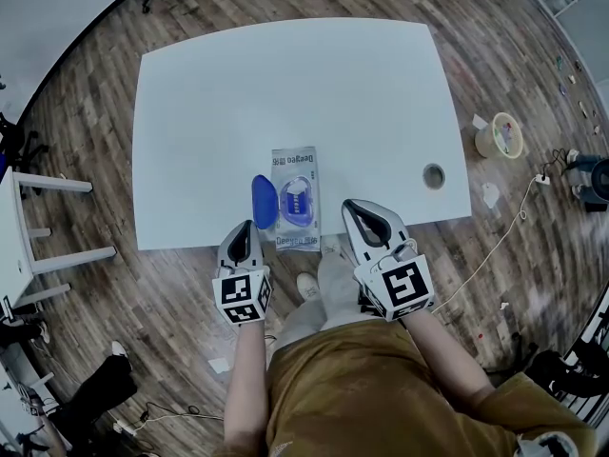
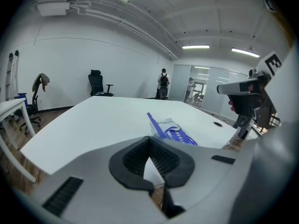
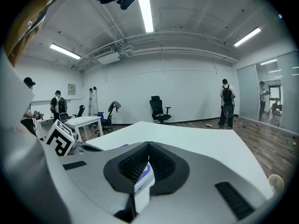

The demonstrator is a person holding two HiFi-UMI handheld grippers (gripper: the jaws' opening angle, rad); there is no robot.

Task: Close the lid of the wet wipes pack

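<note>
The wet wipes pack (image 1: pixel 296 199) lies flat near the front edge of the white table (image 1: pixel 285 93). Its round blue lid (image 1: pixel 264 201) is flipped open to the pack's left, and the blue-rimmed opening shows. In the left gripper view the pack (image 2: pixel 174 129) lies ahead and to the right, with the lid (image 2: pixel 154 123) standing up on edge. My left gripper (image 1: pixel 246 225) hovers at the table's front edge just below the lid, shut and empty. My right gripper (image 1: pixel 350 205) is to the right of the pack, also shut and empty. A strip of the pack (image 3: pixel 145 172) shows behind its jaws.
A round cable hole (image 1: pixel 434 175) sits in the table's right front corner. On the wooden floor to the right are a tape roll (image 1: pixel 500 134) and a white cable (image 1: pixel 495 241). A white side desk (image 1: pixel 29 227) stands at the left. People stand far across the room.
</note>
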